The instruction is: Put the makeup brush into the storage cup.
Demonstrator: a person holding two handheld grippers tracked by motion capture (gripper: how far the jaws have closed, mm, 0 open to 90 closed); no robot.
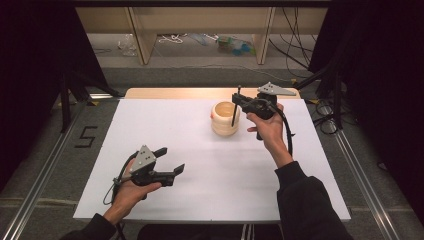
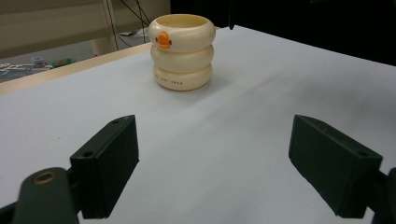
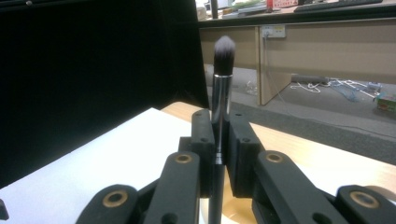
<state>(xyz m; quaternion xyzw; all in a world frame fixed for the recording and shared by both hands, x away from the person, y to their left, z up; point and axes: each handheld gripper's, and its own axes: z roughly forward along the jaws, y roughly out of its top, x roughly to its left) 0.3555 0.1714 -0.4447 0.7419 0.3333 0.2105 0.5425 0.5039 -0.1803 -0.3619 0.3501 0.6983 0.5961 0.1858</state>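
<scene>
High view: your right gripper (image 1: 239,101) is up at the far side of the white table (image 1: 165,125), its jaws pinched tight on a makeup brush (image 1: 235,107) that stands upright, bristle end up. The lower end of the brush reaches down over the mouth of the cream cup (image 1: 225,118), a ringed holder sitting near the far edge; whether the handle touches the inside of the cup you cannot tell from here. In the right gripper view the brush (image 3: 221,88) rises straight between the two black jaws, silver ferrule clamped, dark bristles on top. Your left gripper (image 1: 170,161) rests low near the table's near edge, well apart from the cup, jaws spread wide with nothing between them. In the left gripper view the cup (image 2: 182,51) stands ahead, its orange beak mark facing you.
</scene>
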